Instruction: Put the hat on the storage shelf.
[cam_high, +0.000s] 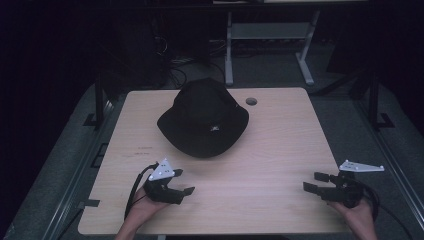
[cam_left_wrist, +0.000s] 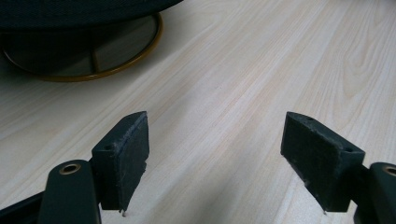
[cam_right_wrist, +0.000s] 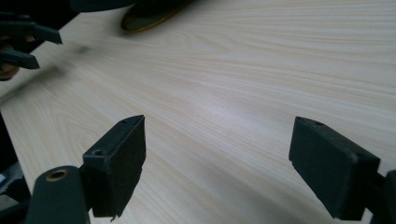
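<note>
Black bucket hat (cam_high: 203, 118) sits at the counter's (cam_high: 280, 150) twelve o'clock side, with the left tongs (cam_high: 182, 181) at seven o'clock and right tongs (cam_high: 315, 182) at four o'clock, both released, jaws apart.

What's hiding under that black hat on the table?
The hat sits on something: the left gripper view shows a round brass-coloured ring base with an upright rod under its brim, resting on the table. The rest of that stand is covered by the hat, so its top can't be seen.
</note>
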